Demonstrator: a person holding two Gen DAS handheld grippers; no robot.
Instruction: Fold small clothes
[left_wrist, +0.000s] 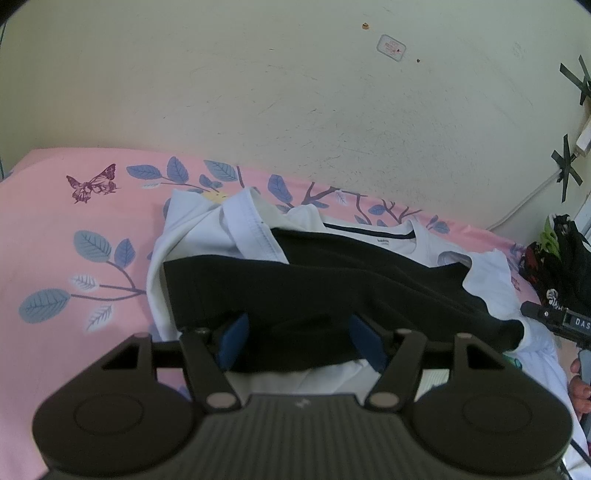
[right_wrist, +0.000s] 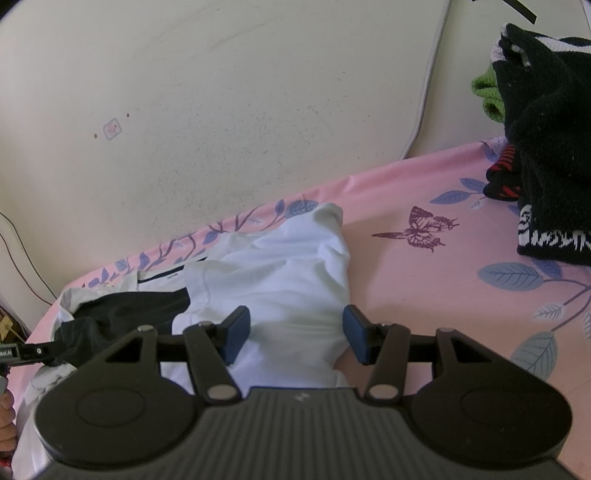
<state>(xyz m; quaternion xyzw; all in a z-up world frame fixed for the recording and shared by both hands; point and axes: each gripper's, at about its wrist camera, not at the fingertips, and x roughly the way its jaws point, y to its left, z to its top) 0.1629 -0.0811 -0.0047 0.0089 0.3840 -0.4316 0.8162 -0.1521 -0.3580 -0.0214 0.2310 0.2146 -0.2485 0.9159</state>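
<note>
A heap of small clothes lies on a pink sheet. A black garment is spread across white ones, among them a white top with a dark-trimmed collar. My left gripper stands open low over the near edge of the black garment, its blue pads apart on either side of the cloth. In the right wrist view my right gripper is open over a crumpled white garment, which lies between its pads without being pinched. The black garment shows at the left there.
The bed runs along a cream wall. Dark knitted clothes with a green piece are piled on the sheet at the right, also seen in the left wrist view. A grey cable hangs down the wall. A hand shows at the edge.
</note>
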